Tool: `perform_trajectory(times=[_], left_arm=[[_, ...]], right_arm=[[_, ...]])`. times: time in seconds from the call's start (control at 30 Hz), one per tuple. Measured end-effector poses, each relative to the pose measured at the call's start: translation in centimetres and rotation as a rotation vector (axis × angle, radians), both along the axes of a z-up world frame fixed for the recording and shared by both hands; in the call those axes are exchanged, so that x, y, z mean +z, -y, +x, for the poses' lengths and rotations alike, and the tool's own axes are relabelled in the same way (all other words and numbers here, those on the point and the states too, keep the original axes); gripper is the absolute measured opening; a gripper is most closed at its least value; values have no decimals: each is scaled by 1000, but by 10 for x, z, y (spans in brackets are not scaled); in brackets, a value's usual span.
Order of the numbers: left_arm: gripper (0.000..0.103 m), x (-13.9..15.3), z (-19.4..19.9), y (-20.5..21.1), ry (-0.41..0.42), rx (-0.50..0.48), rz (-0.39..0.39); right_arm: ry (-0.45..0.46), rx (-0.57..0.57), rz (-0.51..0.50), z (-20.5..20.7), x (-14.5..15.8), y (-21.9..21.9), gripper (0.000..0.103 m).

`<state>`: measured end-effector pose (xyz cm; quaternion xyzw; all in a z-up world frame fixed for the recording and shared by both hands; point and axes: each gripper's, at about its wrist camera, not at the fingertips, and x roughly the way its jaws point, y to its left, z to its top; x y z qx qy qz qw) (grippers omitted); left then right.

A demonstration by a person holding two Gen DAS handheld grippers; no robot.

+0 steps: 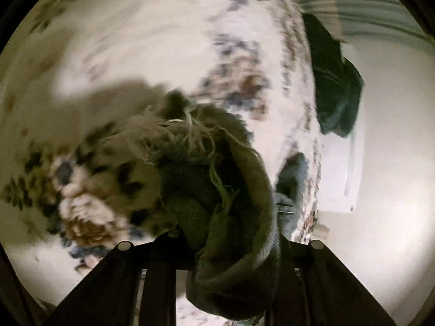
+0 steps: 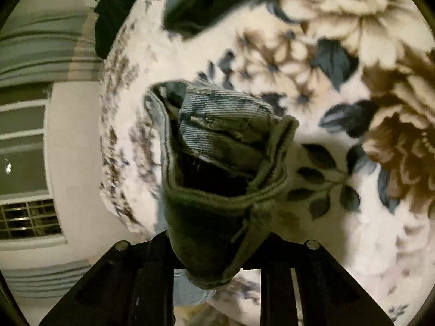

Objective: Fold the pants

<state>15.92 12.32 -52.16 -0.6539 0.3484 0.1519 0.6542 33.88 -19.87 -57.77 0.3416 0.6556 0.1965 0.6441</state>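
Both grippers are gripping the pants over a floral bedspread.

The left gripper (image 1: 217, 247) is pinching a frayed, thready end of the pants (image 1: 217, 190), jaws closed on the bunched cloth. The right gripper (image 2: 217, 247) is clamping a hemmed denim edge of the pants (image 2: 217, 163), which is bulging up between its jaws. The floral bedspread (image 2: 339, 81) is lying beneath, with a dark green garment (image 1: 334, 81) hanging at its far right edge in the left view.
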Motion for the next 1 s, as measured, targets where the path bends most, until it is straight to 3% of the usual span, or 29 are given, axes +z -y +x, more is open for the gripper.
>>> perform_trajectory(times=[0.27, 0.5, 0.6, 0.7, 0.77, 0.87, 0.93, 1.0], left_arm=[[19, 75, 121, 1, 96, -199, 49], [19, 151, 291, 30, 285, -368, 83], [19, 170, 362, 49, 357, -445, 92], [19, 158, 424, 71, 377, -547, 114], [19, 131, 454, 86, 369, -620, 124], [19, 53, 485, 109, 259, -741, 180], [19, -4, 489, 119, 162, -803, 183], [19, -39, 483, 122, 86, -828, 180]], right_arm=[[92, -121, 34, 57, 88, 27, 21], [300, -260, 42, 164, 190, 75, 21], [373, -336, 53, 211, 212, 98, 21], [402, -411, 49, 251, 198, 124, 21], [387, -449, 38, 263, 166, 143, 21], [278, -501, 8, 266, 85, 164, 21], [205, -512, -20, 259, 39, 169, 21], [130, -545, -17, 248, -4, 176, 21]])
